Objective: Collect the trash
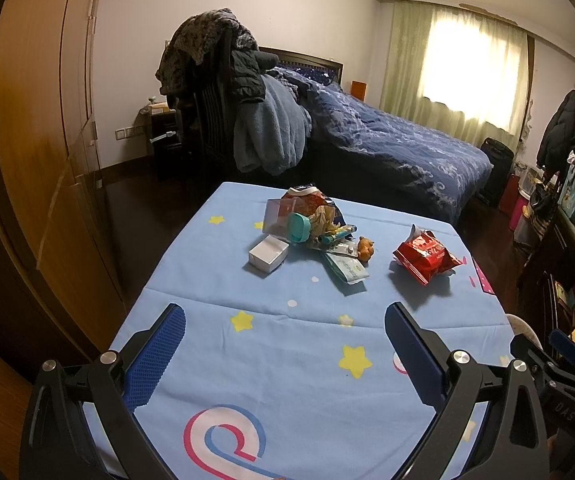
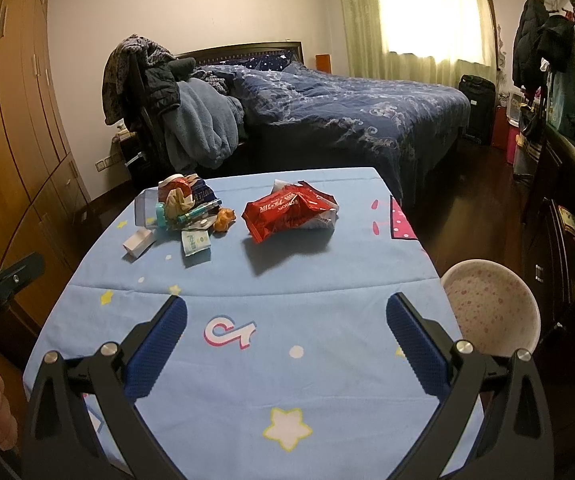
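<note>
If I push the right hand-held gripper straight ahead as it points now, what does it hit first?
Probably the red snack bag. The right hand-held gripper is open over bare tablecloth, with nothing nearer in line, though depth is hard to judge.

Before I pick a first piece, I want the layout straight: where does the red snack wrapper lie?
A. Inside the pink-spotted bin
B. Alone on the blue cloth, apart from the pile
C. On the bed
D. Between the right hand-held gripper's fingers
B: the red snack wrapper lies alone on the blue cloth, clear of the pile.
</note>
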{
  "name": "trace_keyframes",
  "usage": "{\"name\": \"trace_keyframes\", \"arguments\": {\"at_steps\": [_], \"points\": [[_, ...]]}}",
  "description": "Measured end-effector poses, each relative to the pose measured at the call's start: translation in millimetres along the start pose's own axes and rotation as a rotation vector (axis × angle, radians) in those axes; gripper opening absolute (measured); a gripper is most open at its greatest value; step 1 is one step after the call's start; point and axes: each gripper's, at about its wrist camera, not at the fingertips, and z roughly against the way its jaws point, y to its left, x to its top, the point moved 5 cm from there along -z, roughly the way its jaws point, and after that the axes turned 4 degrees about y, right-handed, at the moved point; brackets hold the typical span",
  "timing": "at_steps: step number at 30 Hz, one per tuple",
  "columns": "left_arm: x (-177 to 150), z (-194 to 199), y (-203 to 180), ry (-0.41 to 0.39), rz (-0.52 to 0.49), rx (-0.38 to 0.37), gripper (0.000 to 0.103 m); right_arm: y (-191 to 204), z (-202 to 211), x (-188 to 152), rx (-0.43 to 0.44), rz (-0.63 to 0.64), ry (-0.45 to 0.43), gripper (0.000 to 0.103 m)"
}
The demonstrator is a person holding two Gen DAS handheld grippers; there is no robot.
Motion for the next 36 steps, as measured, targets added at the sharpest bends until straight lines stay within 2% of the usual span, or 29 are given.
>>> {"name": "trace_keyframes", "arguments": {"at_steps": [27, 36], "points": [[-2, -3, -1, 0.008, -0.003, 0.002, 0.099, 0, -1, -1, -0.002, 0.004, 0.002, 0.1], [-3, -24, 2, 0.044, -0.01, 0.011, 0.099, -2, -10, -2, 0.002, 0.013, 0.026, 0.1]]}}
